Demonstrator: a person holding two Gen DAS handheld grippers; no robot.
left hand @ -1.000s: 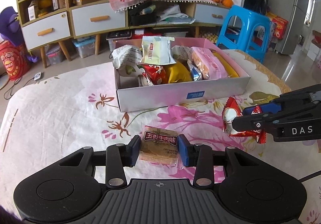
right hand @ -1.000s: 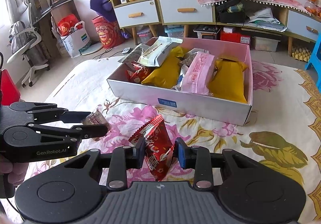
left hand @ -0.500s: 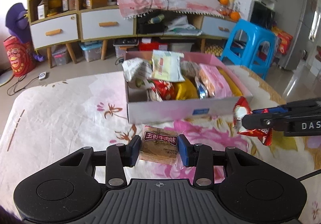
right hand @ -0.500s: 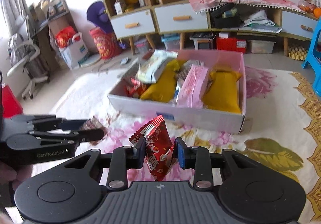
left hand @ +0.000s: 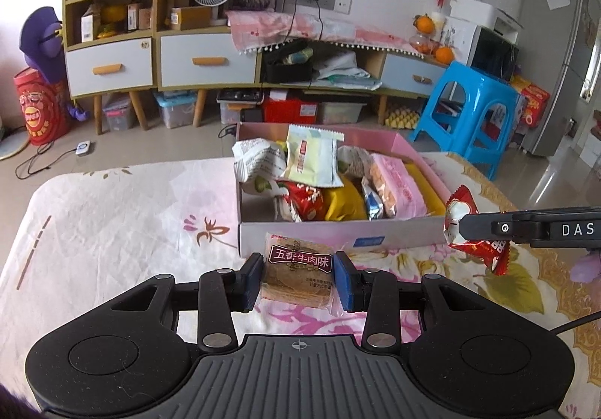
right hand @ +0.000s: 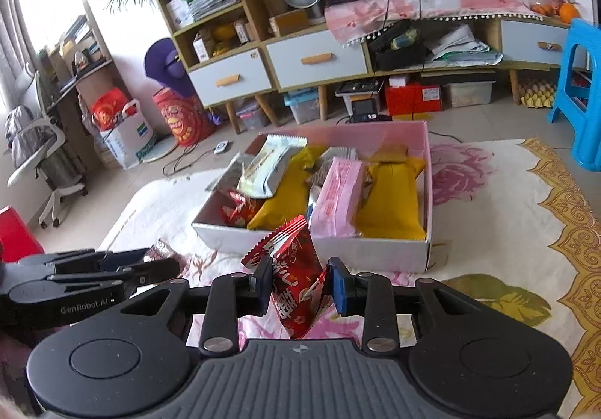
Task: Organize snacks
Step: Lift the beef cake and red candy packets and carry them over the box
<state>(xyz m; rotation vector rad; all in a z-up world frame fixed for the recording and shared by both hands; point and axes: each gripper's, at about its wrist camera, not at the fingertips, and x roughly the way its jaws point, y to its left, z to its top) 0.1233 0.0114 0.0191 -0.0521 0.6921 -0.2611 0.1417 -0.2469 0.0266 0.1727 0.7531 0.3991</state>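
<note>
A pink-lined cardboard box (left hand: 311, 236) (right hand: 390, 251) full of snack bags stands on the flowered tablecloth (left hand: 112, 216). My left gripper (left hand: 297, 278) is shut on a clear cracker packet (left hand: 298, 274) with a brown label, held above the cloth just in front of the box's near wall. My right gripper (right hand: 298, 285) is shut on a red snack packet (right hand: 293, 280), also lifted, close to the box's near wall. The left wrist view catches that red packet (left hand: 471, 231) at the right, pinched by the right gripper (left hand: 460, 225). The left gripper (right hand: 165, 263) reaches in from the left of the right wrist view.
Inside the box lie yellow bags (right hand: 390, 201), a pink packet (right hand: 338, 197), a pale green packet (left hand: 311, 158) and red ones (left hand: 304, 199). Beyond the table are drawers and shelves (left hand: 157, 58), a blue stool (left hand: 469, 111) and a red bucket (left hand: 37, 107).
Both grippers have risen with their packets and tilted up; the box sits lower in both views and more of the room shows. Both grips are unchanged.
</note>
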